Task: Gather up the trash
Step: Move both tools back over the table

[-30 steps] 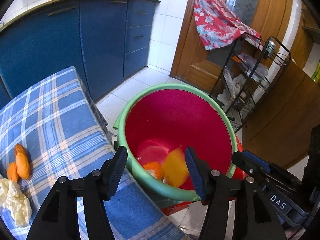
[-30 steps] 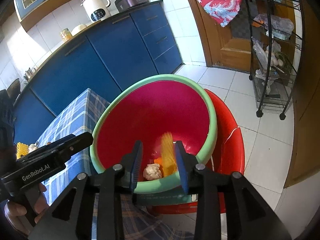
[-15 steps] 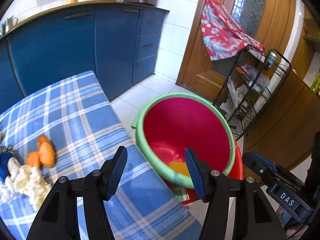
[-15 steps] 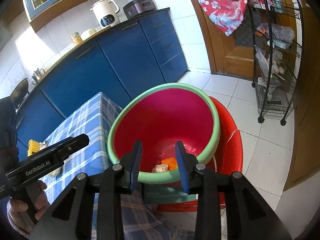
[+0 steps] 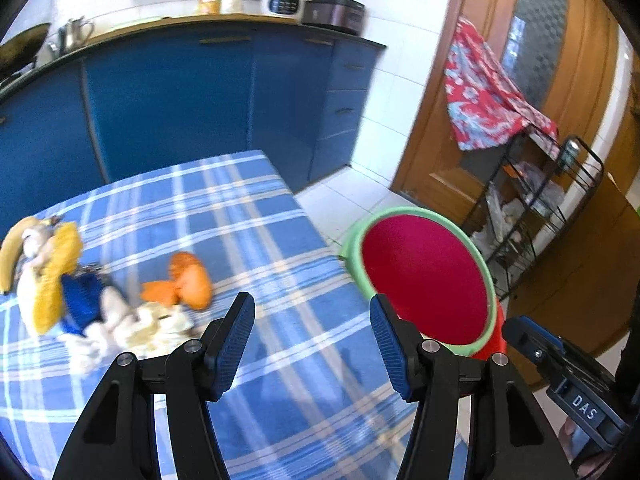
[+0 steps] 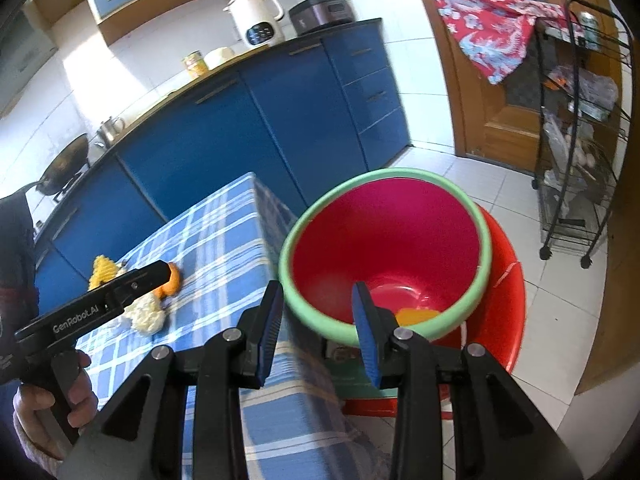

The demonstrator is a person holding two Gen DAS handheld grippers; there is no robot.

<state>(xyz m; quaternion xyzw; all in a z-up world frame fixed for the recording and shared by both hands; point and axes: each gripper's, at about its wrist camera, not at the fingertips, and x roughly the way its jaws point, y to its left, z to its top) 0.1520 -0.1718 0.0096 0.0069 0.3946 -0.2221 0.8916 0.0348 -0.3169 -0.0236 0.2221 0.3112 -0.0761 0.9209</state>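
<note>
ahead of left jaws: bare tablecloth point(image 5: 256, 240), free
left of left jaws: scraps point(image 5: 120, 300) heaped
between right jaws: tub point(image 6: 484, 248) rim, mouth open beyond
right of tub: rack point(image 6: 576, 168)

Checked tabletop with scraps, tiled floor with basin beside it

The tabletop point(image 5: 256, 240) wears a blue-and-white checked cloth that hangs over its edge. On its left part lies a loose heap of scraps: orange peel point(image 5: 188, 284), pale crumpled paper point(image 5: 156, 324) just beside it, a yellow corn cob point(image 5: 60, 276), a blue piece point(image 5: 82, 300) and a banana peel point(image 5: 12, 256) at the far left, all close together and blurred. The rest of the cloth is bare. Next to the tabletop's right edge, on the white tiled floor point(image 6: 556, 300), a red stool point(image 6: 508, 292) carries a green-rimmed red basin point(image 6: 400, 236) with yellow scrap point(image 6: 416, 315) in its bottom. A black wire rack point(image 6: 576, 168) stands on the floor by the wooden door.
</note>
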